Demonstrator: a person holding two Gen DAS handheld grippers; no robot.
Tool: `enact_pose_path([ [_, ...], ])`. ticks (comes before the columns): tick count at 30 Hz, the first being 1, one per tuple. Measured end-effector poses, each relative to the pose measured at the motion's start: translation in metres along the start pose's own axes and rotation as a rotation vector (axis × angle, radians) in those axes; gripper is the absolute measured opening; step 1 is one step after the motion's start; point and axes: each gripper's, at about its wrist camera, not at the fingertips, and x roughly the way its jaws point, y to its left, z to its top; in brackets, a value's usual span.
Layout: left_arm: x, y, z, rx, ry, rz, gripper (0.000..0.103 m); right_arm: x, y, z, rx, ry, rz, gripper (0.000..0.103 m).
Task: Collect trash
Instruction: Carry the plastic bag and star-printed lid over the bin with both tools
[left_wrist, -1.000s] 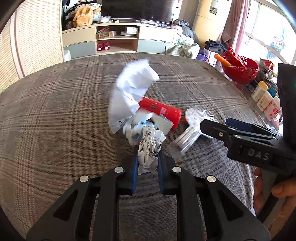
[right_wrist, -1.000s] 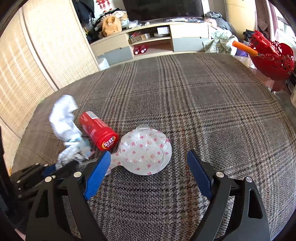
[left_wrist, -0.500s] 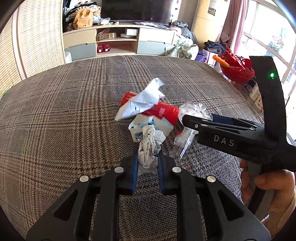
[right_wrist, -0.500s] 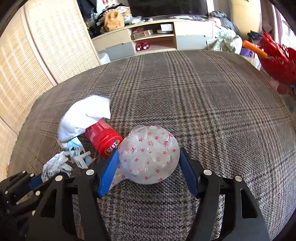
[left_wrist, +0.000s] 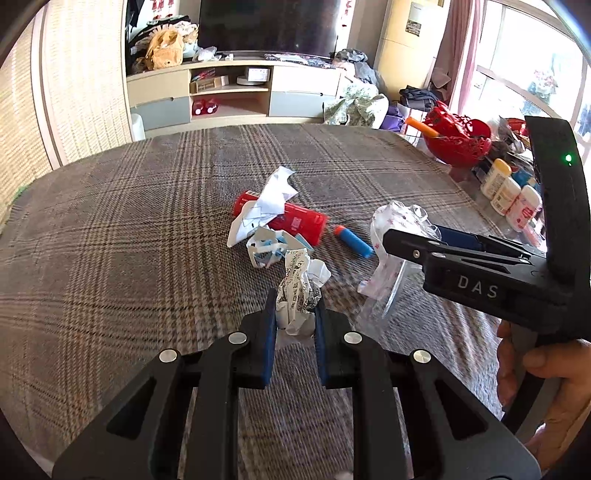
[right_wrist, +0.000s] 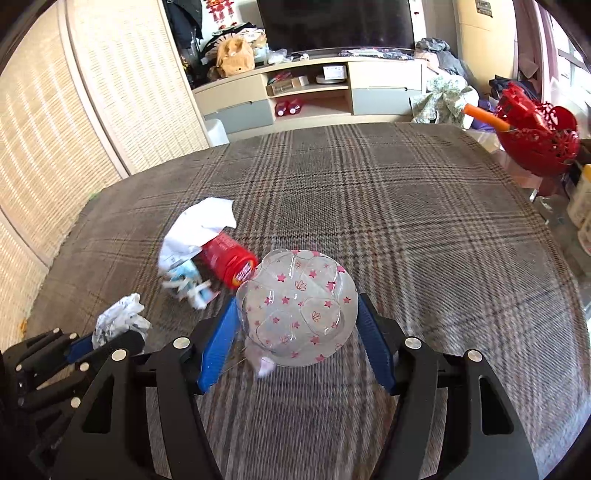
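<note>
My left gripper is shut on a crumpled printed paper wad, held just above the plaid cloth; the wad also shows in the right wrist view. My right gripper is shut on a clear plastic package with pink stars, seen from the side in the left wrist view. On the cloth lie a red can, a white paper draped over it, a blue-white wrapper and a blue foam dart with an orange tip.
The plaid-covered table ends at the right by a red basket and several white bottles. A TV cabinet stands beyond the far edge. A woven screen is on the left.
My right gripper closed on the star package and lifted it, uncovering the blue dart. The white paper settled onto the red can. My left gripper drew back slightly with the wad.
</note>
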Motion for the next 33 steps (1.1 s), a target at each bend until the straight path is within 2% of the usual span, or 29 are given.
enact_pose_path([
  [18, -0.095, -0.02, -0.079, -0.028, 0.002, -0.013, 0.016, -0.111, 0.021, -0.086, -0.056, -0.013, -0.005, 0.065],
  [25, -0.114, -0.032, -0.117, -0.018, 0.028, -0.031, 0.016, -0.125, 0.025, -0.13, -0.059, 0.026, -0.017, 0.065],
  [33, -0.107, -0.034, -0.17, -0.027, 0.098, -0.039, 0.016, -0.113, 0.02, -0.182, -0.039, 0.109, -0.015, 0.065],
])
